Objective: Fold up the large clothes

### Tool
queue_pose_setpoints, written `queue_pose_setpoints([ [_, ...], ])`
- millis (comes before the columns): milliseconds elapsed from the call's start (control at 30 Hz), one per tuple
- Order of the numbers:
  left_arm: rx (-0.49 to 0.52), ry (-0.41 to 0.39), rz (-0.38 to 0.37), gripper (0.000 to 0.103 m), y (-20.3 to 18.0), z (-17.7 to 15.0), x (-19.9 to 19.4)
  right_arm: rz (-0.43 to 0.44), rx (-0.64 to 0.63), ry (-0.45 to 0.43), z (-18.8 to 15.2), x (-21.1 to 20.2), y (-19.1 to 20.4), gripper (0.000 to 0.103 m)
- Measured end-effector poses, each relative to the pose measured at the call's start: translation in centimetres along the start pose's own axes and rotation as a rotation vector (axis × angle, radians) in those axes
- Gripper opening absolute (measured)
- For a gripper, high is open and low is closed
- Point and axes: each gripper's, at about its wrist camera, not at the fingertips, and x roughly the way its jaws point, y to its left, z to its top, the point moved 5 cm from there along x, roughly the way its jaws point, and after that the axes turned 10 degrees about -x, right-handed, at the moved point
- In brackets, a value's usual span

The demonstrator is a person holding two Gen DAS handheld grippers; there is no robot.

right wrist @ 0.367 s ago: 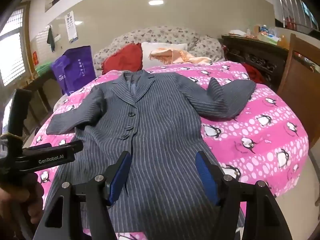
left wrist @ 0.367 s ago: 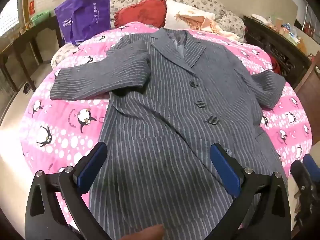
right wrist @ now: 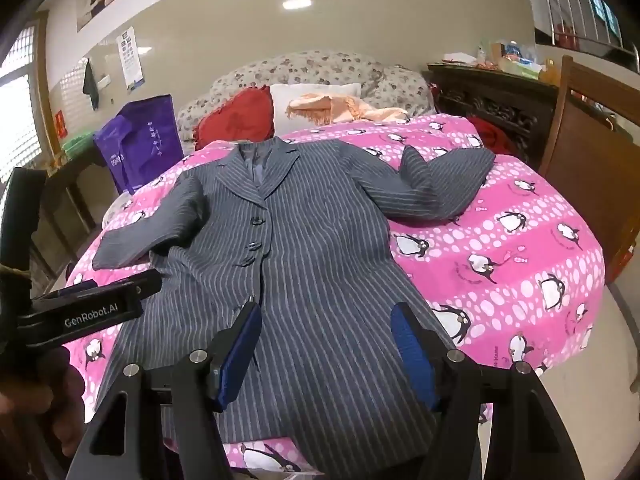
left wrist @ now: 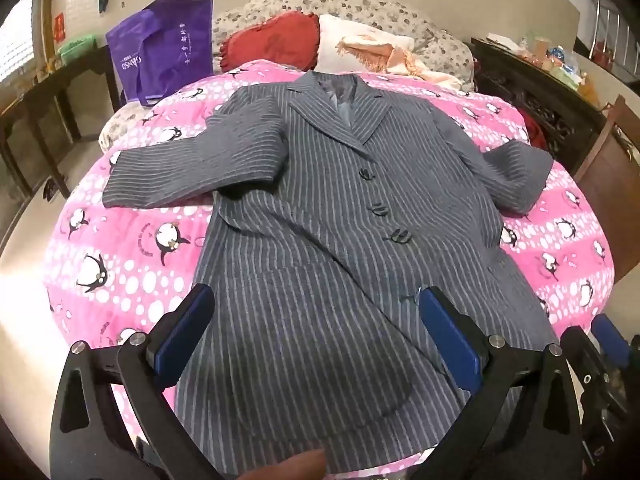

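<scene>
A long grey pinstriped coat (left wrist: 320, 240) lies face up and buttoned on the pink penguin blanket (left wrist: 132, 264), collar at the far end. One sleeve (left wrist: 192, 172) lies stretched out to the left. The other sleeve (right wrist: 440, 184) is bent back on itself at the right. My left gripper (left wrist: 316, 308) hovers over the coat's lower left part, jaws wide open with nothing between the pads. My right gripper (right wrist: 326, 316) hovers over the lower right part, also open and empty. The left gripper (right wrist: 100, 304) also shows side-on in the right wrist view, with a hand on it.
A red cushion (left wrist: 276, 44), a white pillow and a peach scarf (left wrist: 392, 56) lie at the bed's head. A purple bag (left wrist: 168, 48) stands at the back left by a dark bench. A dark carved cabinet (right wrist: 492, 100) and a wooden chair (right wrist: 592, 144) stand to the right.
The left wrist view has drifted slightly, so the coat sits a little further left in it. Both grippers' jaws and the coat are as before.
</scene>
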Motion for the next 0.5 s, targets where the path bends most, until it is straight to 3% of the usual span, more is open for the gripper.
queue_pose_setpoints([
  [200, -0.016, 0.04, 0.007, 0.103, 0.5, -0.7, 1.0, 0.028, -0.006, 0.048, -0.3, 1.9, 0.8, 0.065],
  [500, -0.026, 0.039, 0.01, 0.103, 0.8, -0.9, 1.0, 0.034, -0.006, 0.052, -0.2, 2.2, 1.0, 0.065],
])
